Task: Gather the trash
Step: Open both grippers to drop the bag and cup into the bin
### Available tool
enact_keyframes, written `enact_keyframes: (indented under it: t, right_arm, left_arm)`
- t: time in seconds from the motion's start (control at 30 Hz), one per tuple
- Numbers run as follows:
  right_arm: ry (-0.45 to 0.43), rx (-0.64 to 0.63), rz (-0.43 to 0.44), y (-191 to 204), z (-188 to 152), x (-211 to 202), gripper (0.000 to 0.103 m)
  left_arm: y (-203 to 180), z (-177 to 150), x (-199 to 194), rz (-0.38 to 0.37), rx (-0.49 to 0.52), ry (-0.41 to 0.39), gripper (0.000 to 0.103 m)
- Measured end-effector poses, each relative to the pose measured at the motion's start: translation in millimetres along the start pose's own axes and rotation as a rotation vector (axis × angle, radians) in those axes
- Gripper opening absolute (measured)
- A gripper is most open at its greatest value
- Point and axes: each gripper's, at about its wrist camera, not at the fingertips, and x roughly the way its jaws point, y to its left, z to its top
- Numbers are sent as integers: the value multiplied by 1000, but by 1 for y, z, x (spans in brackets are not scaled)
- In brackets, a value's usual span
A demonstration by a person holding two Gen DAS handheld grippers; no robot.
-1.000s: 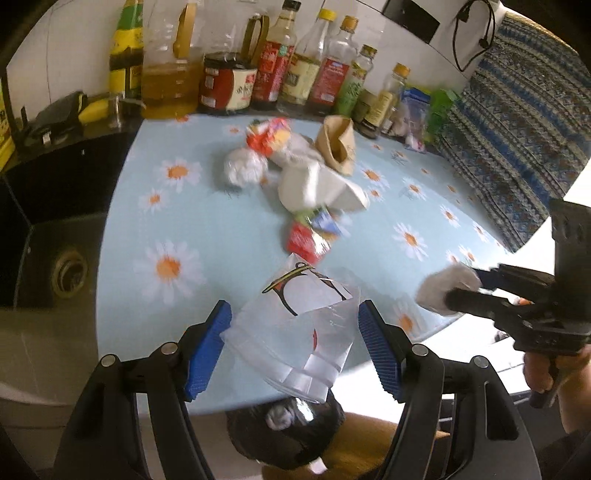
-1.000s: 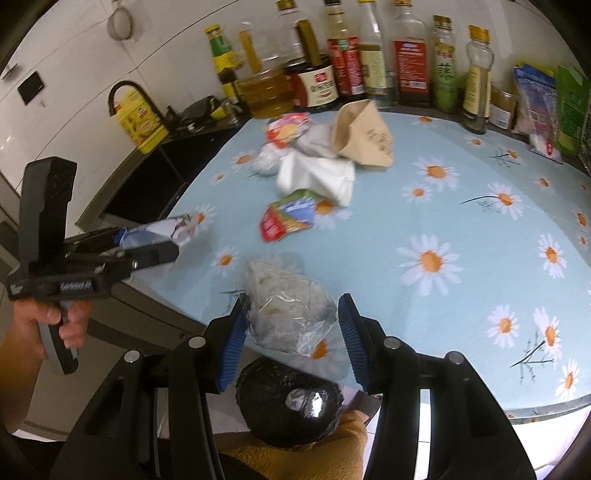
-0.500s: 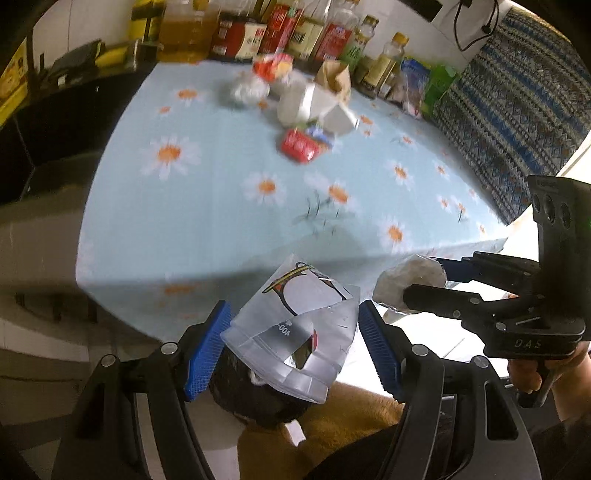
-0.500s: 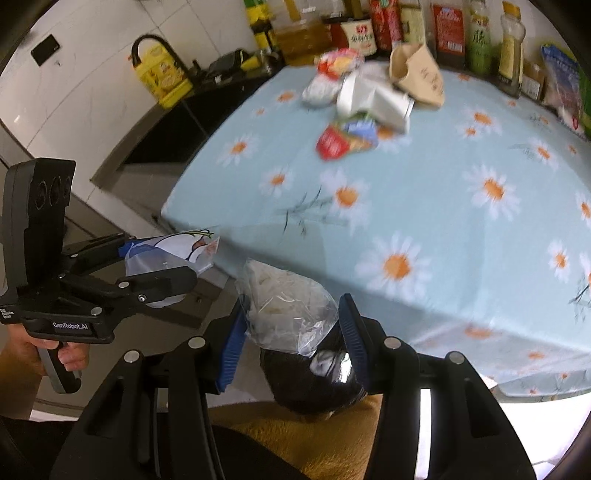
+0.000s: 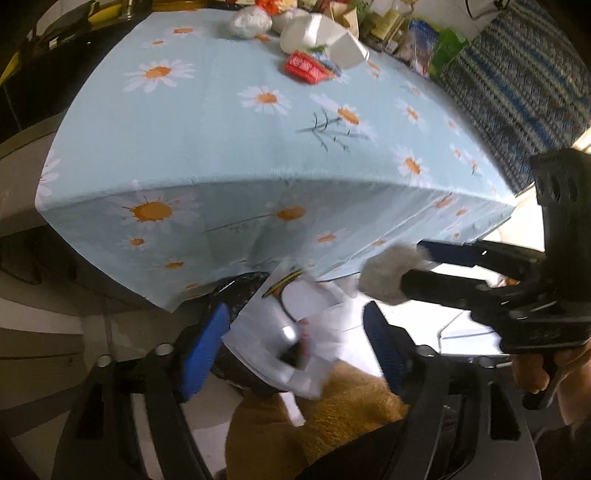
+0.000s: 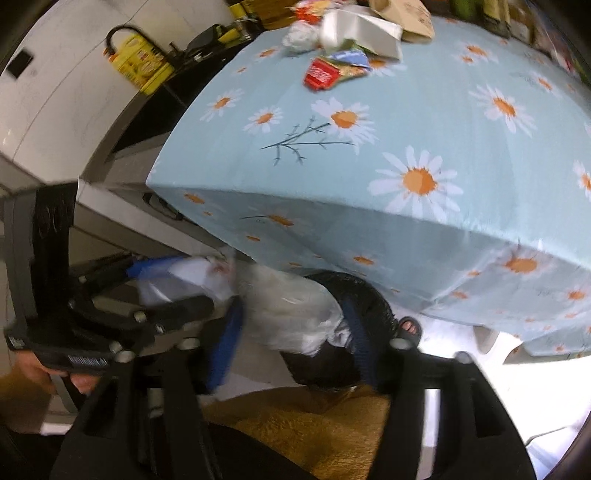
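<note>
My left gripper is shut on a white plastic wrapper with a black and yellow print, held below the table's front edge. My right gripper is shut on a crumpled clear plastic bag with white stuff inside; it also shows in the left wrist view. Both hang over a bin lined with a black bag, which also shows in the left wrist view. More trash lies on the far side of the table: a red packet, a white carton and a crumpled clear bag.
The table has a light blue daisy cloth that hangs over its front edge. Bottles and packets stand along the back. A dark counter is at the left, a patterned blue fabric at the right. A yellow tin stands on the counter.
Both grippers have dropped from above the table to below its front edge, still holding their trash, and now hang over the black-lined bin.
</note>
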Motion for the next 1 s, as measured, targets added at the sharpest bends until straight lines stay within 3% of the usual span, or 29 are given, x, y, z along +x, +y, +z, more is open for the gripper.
enact_keyframes:
  t: [0.3,1.0]
  right_arm:
    - [-38,63,-1,-15,8,-15,67]
    - [-140,40,-50,-12,14,-53,67]
  left_arm:
    - [10,0,1,18,-30,9,78]
    - [-3,25,-41,-11,26,-99,78]
